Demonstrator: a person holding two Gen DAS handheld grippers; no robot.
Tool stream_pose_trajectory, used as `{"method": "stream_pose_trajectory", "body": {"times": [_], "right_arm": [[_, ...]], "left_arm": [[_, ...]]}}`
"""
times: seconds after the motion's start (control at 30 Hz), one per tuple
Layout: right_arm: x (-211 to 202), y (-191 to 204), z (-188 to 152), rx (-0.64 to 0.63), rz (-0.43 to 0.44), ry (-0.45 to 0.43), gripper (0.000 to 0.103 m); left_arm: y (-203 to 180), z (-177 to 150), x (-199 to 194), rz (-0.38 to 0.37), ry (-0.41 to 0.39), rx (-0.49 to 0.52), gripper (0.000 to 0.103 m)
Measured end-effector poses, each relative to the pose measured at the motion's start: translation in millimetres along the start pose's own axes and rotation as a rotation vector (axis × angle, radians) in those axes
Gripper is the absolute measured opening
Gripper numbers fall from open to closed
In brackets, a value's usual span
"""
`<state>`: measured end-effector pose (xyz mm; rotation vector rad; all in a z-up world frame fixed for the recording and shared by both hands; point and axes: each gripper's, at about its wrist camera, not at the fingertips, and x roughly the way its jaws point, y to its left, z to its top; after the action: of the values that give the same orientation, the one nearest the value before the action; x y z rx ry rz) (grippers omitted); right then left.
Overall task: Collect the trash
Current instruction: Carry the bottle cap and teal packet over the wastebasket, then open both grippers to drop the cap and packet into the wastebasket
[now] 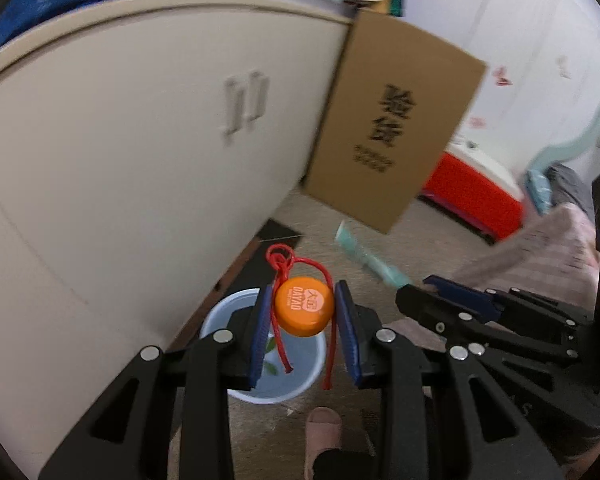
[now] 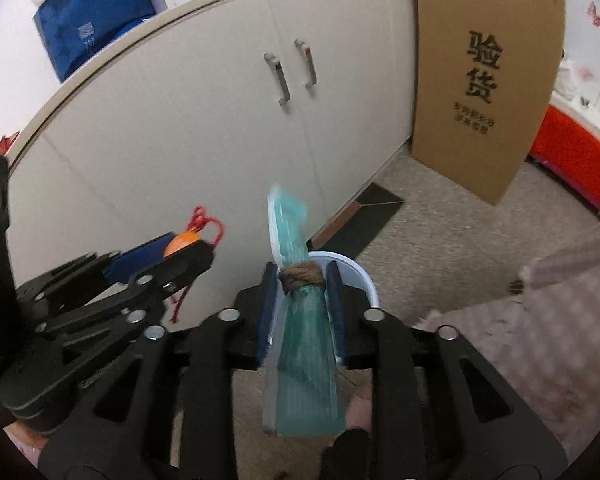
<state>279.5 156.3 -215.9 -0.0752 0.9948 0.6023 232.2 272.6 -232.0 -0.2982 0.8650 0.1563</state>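
Observation:
My left gripper (image 1: 305, 312) is shut on an orange bottle cap (image 1: 304, 311) with a red string (image 1: 283, 264) looped over it, held above a pale blue bin (image 1: 236, 312) on the floor. The bin holds a few green scraps. My right gripper (image 2: 302, 300) is shut on a teal plastic wrapper (image 2: 306, 344) bound with a brown band (image 2: 302, 275), held over the bin's rim (image 2: 360, 276). In the left wrist view the right gripper (image 1: 432, 284) is to the right with the wrapper (image 1: 370, 258). In the right wrist view the left gripper (image 2: 188, 246) is to the left.
A cream cabinet (image 2: 220, 112) with two door handles stands close behind the bin. A cardboard box (image 2: 484, 80) leans beside it. A red crate (image 1: 472, 192) is at the back right. A pink patterned cloth (image 2: 540, 340) lies on the right. A pink slipper (image 1: 322, 432) is below.

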Motion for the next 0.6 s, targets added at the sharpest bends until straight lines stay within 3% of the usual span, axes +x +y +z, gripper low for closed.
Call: {"method": "stream_pose_trajectory", "body": {"times": [0.03,0.1,0.23,0.6], "right_arm": [[3,-2,-2,0.012,-0.006,-0.003,0.050],[11,-5,-8,0.046,0.005,0.006,0.050],[20,-13,-22,0.100,-0.030,0.005,0.061],[22,-37,-38,0.215,-0.117,-0.044,0.072]], "left_arm": [[6,0,3,0.015,0.004,-0.011,0.031],[17,0,10,0.027,0.020,-0.030,0.031],[23,-6,24,0.038,0.049,-0.031,0.031],[16,-21,56,0.036,0.118,-0.022,0.031]]}}
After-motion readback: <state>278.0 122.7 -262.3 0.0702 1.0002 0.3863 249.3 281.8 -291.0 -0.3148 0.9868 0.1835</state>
